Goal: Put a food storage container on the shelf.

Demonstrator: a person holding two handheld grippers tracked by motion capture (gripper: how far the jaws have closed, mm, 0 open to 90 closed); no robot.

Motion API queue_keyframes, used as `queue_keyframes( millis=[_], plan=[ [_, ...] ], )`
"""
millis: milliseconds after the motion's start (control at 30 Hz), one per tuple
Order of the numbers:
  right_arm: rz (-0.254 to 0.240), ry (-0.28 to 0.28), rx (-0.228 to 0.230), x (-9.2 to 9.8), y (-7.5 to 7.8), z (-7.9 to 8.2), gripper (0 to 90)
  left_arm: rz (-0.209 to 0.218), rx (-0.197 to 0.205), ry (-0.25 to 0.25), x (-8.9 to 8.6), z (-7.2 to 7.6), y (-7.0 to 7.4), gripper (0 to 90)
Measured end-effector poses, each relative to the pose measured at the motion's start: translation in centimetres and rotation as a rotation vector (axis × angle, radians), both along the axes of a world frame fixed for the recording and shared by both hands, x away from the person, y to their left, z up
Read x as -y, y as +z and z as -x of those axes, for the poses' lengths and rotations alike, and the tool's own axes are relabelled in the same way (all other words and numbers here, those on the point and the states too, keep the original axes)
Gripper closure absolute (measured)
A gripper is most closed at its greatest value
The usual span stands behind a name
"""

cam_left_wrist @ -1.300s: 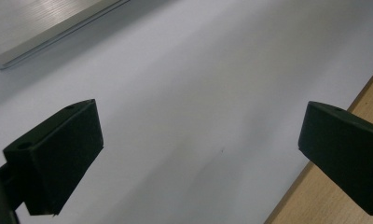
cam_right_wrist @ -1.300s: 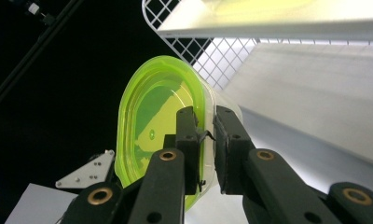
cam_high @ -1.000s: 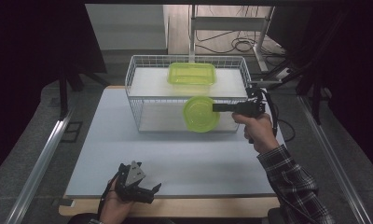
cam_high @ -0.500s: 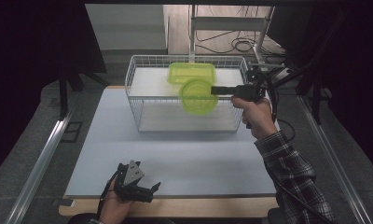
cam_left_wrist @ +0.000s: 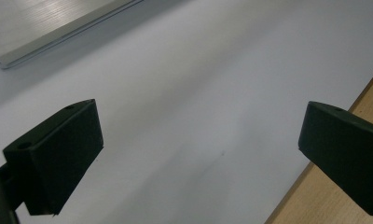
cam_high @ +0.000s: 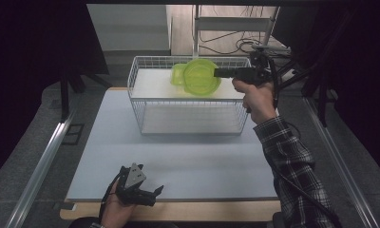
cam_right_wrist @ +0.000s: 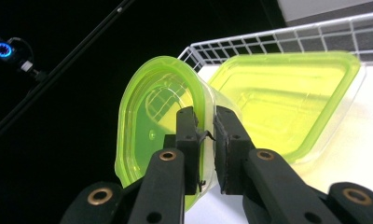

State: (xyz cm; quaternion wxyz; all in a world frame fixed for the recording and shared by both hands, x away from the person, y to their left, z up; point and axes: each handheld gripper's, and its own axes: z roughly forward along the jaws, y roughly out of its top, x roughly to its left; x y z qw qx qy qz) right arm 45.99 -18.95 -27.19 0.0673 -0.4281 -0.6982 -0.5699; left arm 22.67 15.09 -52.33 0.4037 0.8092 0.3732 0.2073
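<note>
Right arm extended forward, checked sleeve, hand [cam_high: 254, 97] gripping right gripper [cam_high: 220, 72] held level, jaws clamped on bowl rim [cam_right_wrist: 204, 122]. Left hand [cam_high: 116, 209] low at near edge, left gripper [cam_high: 150, 194] jaws wide apart.

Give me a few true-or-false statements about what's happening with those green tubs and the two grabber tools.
1. The right gripper pinches the round green bowl by its rim. True.
2. The left gripper holds a lid. False: its jaws stand wide apart over the bare white table.
3. A rectangular green container lies in the wire basket. True.
4. The bowl rests on the table. False: it is held up above the basket.
</note>
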Motion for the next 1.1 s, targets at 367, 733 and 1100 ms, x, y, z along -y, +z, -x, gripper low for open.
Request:
queue_keyframes(
  millis=[367, 733, 1100],
  plan=[
    [0.011, -0.086, 0.002, -1.3, 1.0, -2.4, 81.2, 0.001, -0.003, -0.008, 0.1, 0.0, 0.0, 0.0],
    [0.031, -0.143, -0.006, -2.4, 0.4, -3.8, 80.6, -0.004, -0.006, -0.015, 0.1, 0.1, 0.0, 0.0],
    [0.104, -0.219, 0.016, -2.9, 0.4, -4.4, 72.6, -0.008, -0.008, -0.022, 0.2, 0.1, -0.1, 0.0]
  ],
)
